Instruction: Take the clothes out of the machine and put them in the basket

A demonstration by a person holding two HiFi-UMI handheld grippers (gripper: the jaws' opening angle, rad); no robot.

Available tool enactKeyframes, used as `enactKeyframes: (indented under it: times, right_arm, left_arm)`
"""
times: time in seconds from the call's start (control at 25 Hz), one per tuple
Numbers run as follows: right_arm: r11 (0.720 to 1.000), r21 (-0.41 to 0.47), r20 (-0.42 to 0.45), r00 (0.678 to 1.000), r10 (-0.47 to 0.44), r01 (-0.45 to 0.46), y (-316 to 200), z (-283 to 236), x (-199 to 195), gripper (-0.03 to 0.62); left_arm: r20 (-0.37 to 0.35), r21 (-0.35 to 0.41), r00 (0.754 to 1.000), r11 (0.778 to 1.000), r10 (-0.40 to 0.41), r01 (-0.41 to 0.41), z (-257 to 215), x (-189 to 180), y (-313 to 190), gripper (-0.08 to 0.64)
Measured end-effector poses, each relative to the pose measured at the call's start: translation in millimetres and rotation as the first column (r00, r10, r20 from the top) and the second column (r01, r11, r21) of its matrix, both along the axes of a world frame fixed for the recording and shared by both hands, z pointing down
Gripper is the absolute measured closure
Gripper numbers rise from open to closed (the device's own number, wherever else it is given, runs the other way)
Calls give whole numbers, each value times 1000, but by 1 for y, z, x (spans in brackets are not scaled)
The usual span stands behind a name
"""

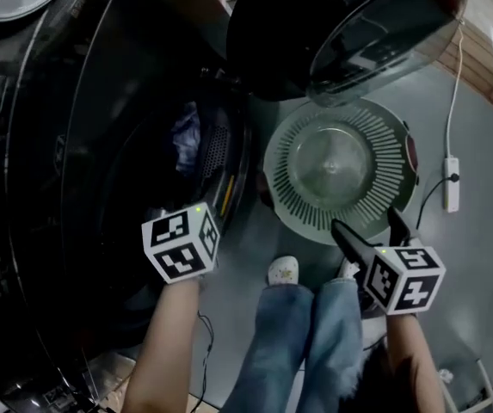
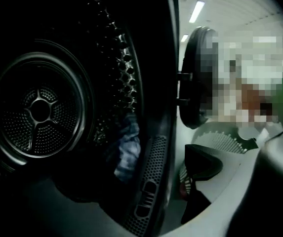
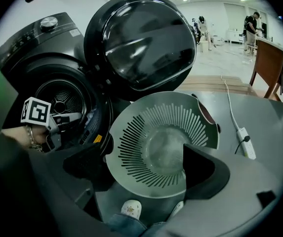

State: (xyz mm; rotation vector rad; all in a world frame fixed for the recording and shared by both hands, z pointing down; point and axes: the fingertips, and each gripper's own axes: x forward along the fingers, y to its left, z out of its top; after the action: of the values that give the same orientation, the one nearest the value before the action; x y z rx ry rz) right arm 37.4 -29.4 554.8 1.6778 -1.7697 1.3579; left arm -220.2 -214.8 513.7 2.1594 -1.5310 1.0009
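Nearest, the right gripper (image 3: 146,168) hangs beside the person's blue-jeaned legs (image 1: 302,342). Its 2 jaws are spread wide with nothing between them, aimed at the pale green round slotted plastic basket (image 1: 385,157) on the floor. That basket looks empty. The left gripper (image 2: 140,174) sits at the mouth of the black front-loading machine (image 1: 100,101), jaws also apart and holding nothing. Just beyond it, 1 crumpled blue garment (image 2: 126,149) lies against the drum's front edge, untouched. Farther off, the machine's round dark glass door (image 1: 349,24) stands open above the basket. By my reading the job has barely started: grab, lift and drop are all left.
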Motion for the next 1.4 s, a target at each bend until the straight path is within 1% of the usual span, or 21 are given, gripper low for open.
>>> enactKeyframes:
  times: [0.08, 0.2, 0.28, 0.36, 0.4, 0.52, 0.6, 0.68, 0.76, 0.84, 0.92, 1.0, 1.04, 1.08, 1.12, 1.2, 1.24, 1.32, 1.36, 1.4]
  right_arm:
    - [1000, -12, -9, 1000, -28, 28, 0, 12, -3, 71]
    - [997, -33, -34, 997, -67, 66, -6, 29, -5, 80]
    - [995, -44, -45, 995, -87, 85, -16, 37, -5, 89]
    - [992, -71, -61, 992, -106, 102, -27, 44, -4, 91]
    - [989, -95, -75, 990, -117, 110, -31, 48, -3, 92]
    - [975, -190, -115, 983, -141, 118, -39, 58, 0, 92]
    - [969, -226, -123, 983, -135, 104, -44, 60, -1, 94]
    - [970, -226, -127, 984, -125, 94, -53, 59, -5, 94]
    - [969, -224, -144, 981, -133, 99, -59, 59, -8, 94]
    - [967, -228, -162, 975, -152, 113, -63, 62, -10, 94]
    - [967, -221, -162, 972, -168, 131, -67, 64, -14, 94]
    - [966, -212, -161, 970, -181, 145, -71, 66, -19, 95]
    - [966, -208, -161, 969, -187, 152, -72, 67, -20, 95]
    - [966, -206, -159, 969, -191, 157, -73, 70, -21, 95]
    - [966, -207, -157, 969, -190, 156, -73, 73, -21, 96]
    - [967, -211, -151, 972, -178, 145, -74, 78, -22, 97]
    - [967, -212, -147, 974, -173, 140, -75, 81, -23, 97]
    - [968, -207, -145, 974, -173, 142, -78, 86, -26, 98]
    - [968, -204, -146, 973, -178, 147, -80, 88, -28, 100]
    - [967, -201, -148, 971, -185, 154, -82, 90, -31, 100]
  left_arm:
    - [30, 21, 999, 999, -37, 37, 2, -14, -17, 43]
    - [99, 39, 995, 999, -31, 27, 10, -25, -38, 43]
    - [130, 46, 991, 998, -37, 32, 15, -30, -52, 43]
    - [169, 52, 985, 998, -43, 35, 21, -35, -65, 43]
    - [205, 57, 978, 998, -36, 25, 23, -37, -70, 43]
    - [340, 67, 940, 998, -21, -2, 32, -47, -82, 43]
    - [392, 50, 920, 999, -27, 8, 42, -52, -85, 42]
    - [427, 22, 904, 1000, -15, 6, 52, -54, -88, 41]
    - [477, -3, 879, 1000, 15, -16, 60, -54, -91, 41]
    - [519, -25, 852, 998, 61, -56, 70, -54, -96, 41]
    - [539, -36, 833, 991, 125, -126, 79, -51, -106, 42]
    - [551, -61, 811, 979, 197, -196, 85, -49, -115, 43]
    - [549, -81, 804, 972, 229, -222, 89, -48, -117, 43]
    - [534, -104, 805, 965, 258, -241, 95, -45, -120, 43]
    - [511, -129, 812, 959, 282, -252, 103, -43, -122, 49]
    - [479, -197, 820, 949, 312, -245, 118, -41, -122, 64]
    - [481, -236, 816, 943, 322, -233, 125, -42, -121, 81]
    - [500, -297, 797, 932, 339, -209, 134, -47, -120, 130]
    - [504, -317, 793, 928, 341, -198, 137, -50, -121, 153]
    - [500, -332, 797, 925, 339, -185, 137, -52, -122, 174]
